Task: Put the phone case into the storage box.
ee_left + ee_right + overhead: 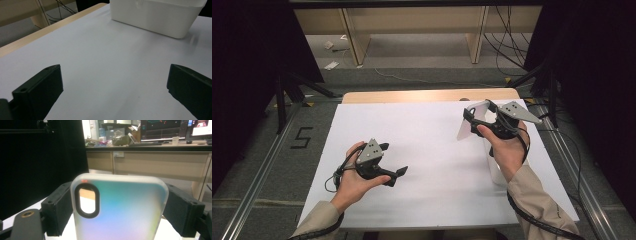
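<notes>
My right gripper (479, 116) is lifted above the table's right side, shut on a frosted, translucent phone case (468, 129). In the right gripper view the case (125, 212) stands upright between the two black jaws, pressed at both edges. Its oval camera cut-out is at the upper left. My left gripper (394, 160) hovers low over the white table top (432, 140) at the left. Its jaws are spread wide, and the left gripper view (113, 75) shows nothing between them.
A white plastic bin (155, 17) stands on the table ahead of the left gripper. It is faintly visible under the right hand (498, 172). The wooden table edge (427, 95) runs along the far side. Beyond it are desk legs, cables and dark frames.
</notes>
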Demonstrator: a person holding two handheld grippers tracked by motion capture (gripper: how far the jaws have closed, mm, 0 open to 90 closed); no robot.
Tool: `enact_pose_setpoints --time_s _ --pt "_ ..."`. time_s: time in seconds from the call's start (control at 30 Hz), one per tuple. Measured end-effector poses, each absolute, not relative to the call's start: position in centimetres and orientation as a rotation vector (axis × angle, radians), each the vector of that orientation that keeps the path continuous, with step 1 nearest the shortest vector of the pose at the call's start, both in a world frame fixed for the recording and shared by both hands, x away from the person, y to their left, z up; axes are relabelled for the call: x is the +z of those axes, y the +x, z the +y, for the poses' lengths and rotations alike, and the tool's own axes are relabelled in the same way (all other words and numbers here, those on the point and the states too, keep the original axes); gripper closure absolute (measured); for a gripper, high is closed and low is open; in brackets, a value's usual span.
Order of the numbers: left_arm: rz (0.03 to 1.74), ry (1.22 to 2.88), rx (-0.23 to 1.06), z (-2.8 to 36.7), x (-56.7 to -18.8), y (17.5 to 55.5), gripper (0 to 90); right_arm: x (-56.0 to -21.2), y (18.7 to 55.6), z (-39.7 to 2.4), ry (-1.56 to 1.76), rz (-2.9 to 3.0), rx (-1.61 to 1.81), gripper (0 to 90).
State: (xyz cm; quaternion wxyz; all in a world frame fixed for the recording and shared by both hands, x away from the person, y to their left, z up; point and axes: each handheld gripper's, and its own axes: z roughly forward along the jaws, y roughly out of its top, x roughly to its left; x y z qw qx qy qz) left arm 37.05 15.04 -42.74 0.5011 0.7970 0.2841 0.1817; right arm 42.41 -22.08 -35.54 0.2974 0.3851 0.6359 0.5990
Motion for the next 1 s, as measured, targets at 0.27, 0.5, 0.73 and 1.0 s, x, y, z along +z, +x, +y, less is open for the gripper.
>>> enact_pose_setpoints --time_s 0.27,0.5,0.73,1.0 --pt "0.688 1.924 0.439 15.0 -42.8 37.1 0.0 -35.3 42.5 -22.7 1.034 1.668 1.576 17.9" --pt "0.689 1.922 0.439 15.0 -42.8 37.1 0.0 -35.1 42.6 -23.2 1.042 1.649 1.571 17.9" --pt "0.689 1.924 0.439 15.0 -42.8 37.1 0.0 -35.0 42.6 -23.5 1.053 1.643 1.557 17.9" --pt "0.689 1.926 0.438 15.0 -42.9 37.1 0.0 -35.0 42.7 -23.9 1.061 1.631 1.547 17.9"
